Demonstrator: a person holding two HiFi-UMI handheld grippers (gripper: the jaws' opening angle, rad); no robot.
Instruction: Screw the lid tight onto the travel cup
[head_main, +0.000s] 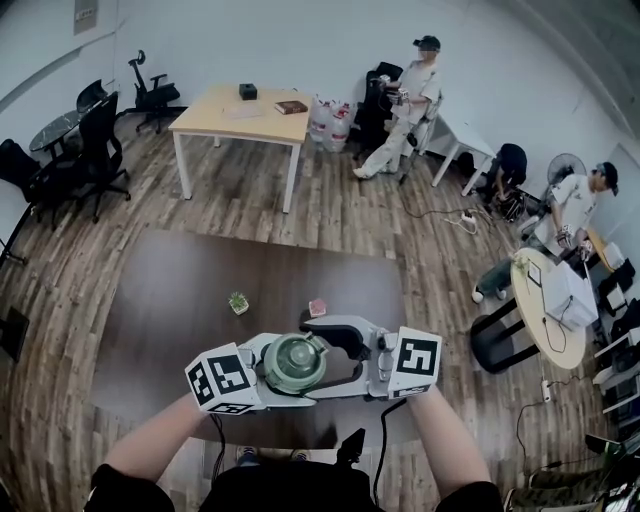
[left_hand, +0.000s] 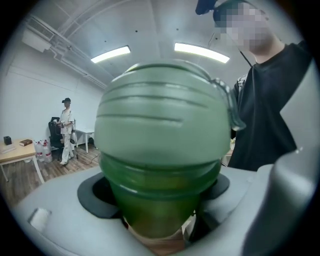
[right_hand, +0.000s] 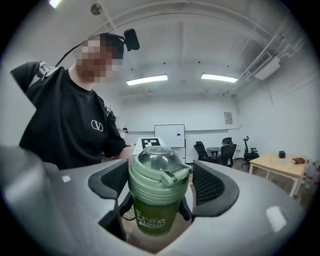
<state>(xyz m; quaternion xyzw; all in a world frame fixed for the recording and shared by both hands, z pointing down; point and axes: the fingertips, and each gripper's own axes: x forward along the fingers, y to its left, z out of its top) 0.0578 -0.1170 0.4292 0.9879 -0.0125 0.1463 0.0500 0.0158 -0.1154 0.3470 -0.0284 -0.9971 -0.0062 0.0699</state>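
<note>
Translucent green plastic travel cup (right_hand: 152, 217) held up between the two grippers
Left gripper (left_hand: 160, 200) clamps its body; right gripper (right_hand: 161, 182) has jaws spread either side of the pale green domed lid (right_hand: 159, 175), barely off it.

left gripper (left_hand: 157, 195) clamped on travel cup (head_main: 295, 362) | right gripper (right_hand: 160, 184) opposite, jaws apart | left forearm (head_main: 150, 440), right forearm (head_main: 450, 438) converging, low
</note>
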